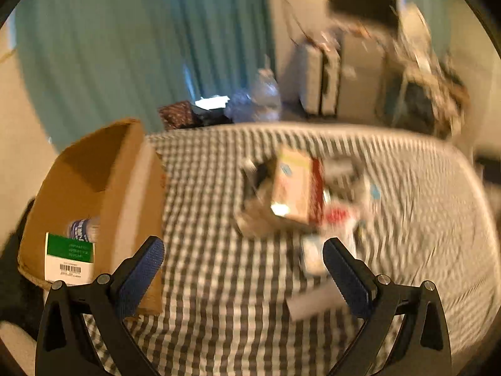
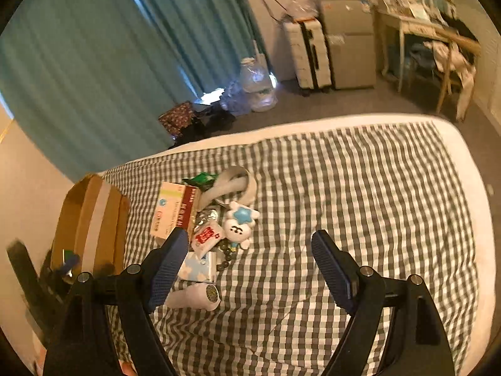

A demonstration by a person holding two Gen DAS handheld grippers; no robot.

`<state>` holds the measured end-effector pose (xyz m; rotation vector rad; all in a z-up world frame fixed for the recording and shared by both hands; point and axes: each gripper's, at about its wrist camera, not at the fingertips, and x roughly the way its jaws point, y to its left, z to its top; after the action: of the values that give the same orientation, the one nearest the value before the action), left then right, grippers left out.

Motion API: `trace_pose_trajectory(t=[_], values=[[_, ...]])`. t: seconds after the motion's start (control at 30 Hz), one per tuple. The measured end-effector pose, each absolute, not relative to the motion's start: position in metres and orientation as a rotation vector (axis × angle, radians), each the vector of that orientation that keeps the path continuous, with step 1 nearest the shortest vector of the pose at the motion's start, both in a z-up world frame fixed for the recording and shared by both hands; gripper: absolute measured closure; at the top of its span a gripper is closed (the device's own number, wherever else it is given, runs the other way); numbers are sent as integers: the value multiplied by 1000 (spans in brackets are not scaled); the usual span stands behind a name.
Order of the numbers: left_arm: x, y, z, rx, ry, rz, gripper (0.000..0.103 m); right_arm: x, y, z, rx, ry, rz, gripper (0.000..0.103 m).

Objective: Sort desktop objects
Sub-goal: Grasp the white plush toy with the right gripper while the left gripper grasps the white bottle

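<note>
Fingers of both grippers spread, empty, above checked bedspread.

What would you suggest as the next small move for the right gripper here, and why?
Probably ease the right gripper forward and left toward the pile, perhaps onto the plush toy. Its jaws stand open and hold nothing, the toy lies at the pile's near edge on the checked sheet, and the cardboard box waits open beside it.

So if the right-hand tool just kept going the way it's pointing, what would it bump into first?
Most likely bare checked bedcover: the right tool is open with nothing between its fingers. The pile with the plush toy sits just left of that line, though depth is uncertain.
</note>
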<state>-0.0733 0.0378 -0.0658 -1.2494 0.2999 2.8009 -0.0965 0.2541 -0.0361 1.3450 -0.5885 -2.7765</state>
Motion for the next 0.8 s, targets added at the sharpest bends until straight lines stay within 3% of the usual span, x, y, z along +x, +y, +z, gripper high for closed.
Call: trace_pose_trajectory(t=[0.23, 0.37, 0.53, 0.8], values=[[-65, 84, -119, -1424, 447, 2610, 0, -108, 257, -62, 1463, -556, -2704, 21], [-69, 89, -124, -1462, 356, 2619, 0, -110, 254, -67, 1460, -508, -2703, 16], [-75, 85, -146, -1586, 90, 2588, 0, -124, 251, -81, 1508, -455, -2693, 16], [-80, 98, -165, -1592, 129, 2555, 0, -143, 239, -102, 1570, -339, -2654, 16]])
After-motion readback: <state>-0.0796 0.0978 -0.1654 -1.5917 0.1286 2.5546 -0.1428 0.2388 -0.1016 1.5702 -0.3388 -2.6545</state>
